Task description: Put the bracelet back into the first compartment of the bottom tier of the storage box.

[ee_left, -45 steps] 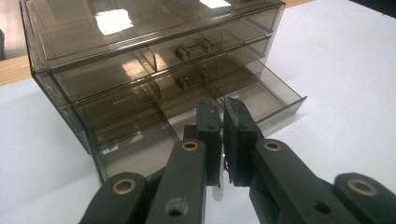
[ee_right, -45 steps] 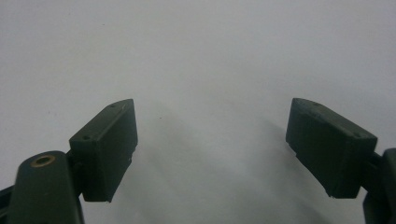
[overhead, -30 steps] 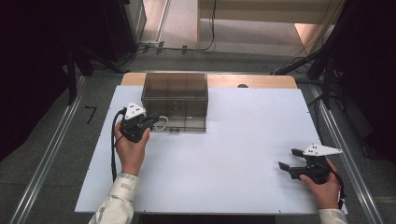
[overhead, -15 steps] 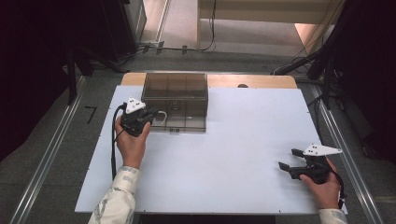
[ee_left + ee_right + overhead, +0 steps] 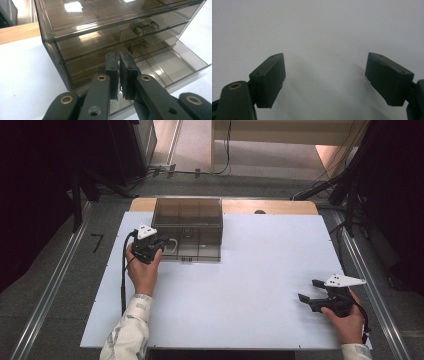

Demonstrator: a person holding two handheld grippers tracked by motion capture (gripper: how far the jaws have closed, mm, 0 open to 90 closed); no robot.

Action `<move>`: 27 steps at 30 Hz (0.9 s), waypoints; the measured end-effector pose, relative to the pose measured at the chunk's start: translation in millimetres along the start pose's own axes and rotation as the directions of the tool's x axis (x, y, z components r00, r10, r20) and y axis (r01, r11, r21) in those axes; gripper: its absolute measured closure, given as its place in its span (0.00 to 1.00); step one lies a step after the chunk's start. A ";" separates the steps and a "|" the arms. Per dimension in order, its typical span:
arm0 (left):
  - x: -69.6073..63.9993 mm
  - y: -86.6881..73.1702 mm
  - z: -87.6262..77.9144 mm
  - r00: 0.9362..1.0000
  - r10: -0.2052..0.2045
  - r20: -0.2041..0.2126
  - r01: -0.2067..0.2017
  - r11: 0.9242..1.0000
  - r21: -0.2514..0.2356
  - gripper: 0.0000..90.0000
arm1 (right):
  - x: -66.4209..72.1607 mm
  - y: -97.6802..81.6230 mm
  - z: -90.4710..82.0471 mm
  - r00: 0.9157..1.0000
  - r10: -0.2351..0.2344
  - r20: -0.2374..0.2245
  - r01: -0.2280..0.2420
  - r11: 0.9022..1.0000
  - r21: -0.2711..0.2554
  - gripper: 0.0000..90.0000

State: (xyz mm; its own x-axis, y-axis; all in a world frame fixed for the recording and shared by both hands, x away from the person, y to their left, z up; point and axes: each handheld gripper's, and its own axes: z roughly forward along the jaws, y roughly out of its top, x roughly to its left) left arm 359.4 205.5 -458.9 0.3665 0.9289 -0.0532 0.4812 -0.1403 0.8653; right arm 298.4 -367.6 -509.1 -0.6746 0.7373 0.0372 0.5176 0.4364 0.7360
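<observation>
A smoky, see-through plastic drawer cabinet (image 5: pixel 188 227) stands toward the far left of the white counter (image 5: pixel 250 285), its back close to the wooden strip at the far edge. It has stacked drawers with small clear handles on their fronts. In the left gripper view the bottom drawer (image 5: pixel 172 62) is pulled partway out, so its divided floor shows bare over the white surface.

The left claw (image 5: pixel 159 245) sits at the cabinet's left front corner, held in the person's left hand (image 5: pixel 142 270). In the left gripper view the left claw (image 5: pixel 119 75) has its two black jaws pressed together, pads nearly face to face, with nothing caught between them. The tips lie just in front of the cabinet's lower drawer fronts, near the left end; whether they touch the plastic I cannot tell.

The right claw (image 5: pixel 310 292) rests well apart from the cabinet, at the near right of the counter, in the person's right hand (image 5: pixel 347 317). In the right gripper view the right claw (image 5: pixel 325 80) has its jaws spread wide over bare white surface, holding nothing.
</observation>
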 end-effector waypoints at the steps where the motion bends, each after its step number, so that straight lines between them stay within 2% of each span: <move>1: 0.3 -0.5 1.2 1.000 0.004 -0.002 -0.004 1.000 0.003 0.97 | 0.0 0.0 0.1 1.000 0.001 -0.001 -0.001 1.000 0.000 0.17; 27: 10.0 -13.4 15.7 0.998 -0.004 -0.068 0.011 0.995 0.101 0.96 | 0.7 0.1 0.3 1.000 -0.001 0.002 0.001 1.000 0.002 0.17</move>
State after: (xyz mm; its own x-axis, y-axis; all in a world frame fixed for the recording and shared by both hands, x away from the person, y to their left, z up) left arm 369.1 211.2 -478.9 0.3093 0.9507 -0.0229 0.5633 -0.1637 0.8099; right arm 298.1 -366.9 -509.2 -0.6741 0.7378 0.0356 0.5183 0.4381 0.7345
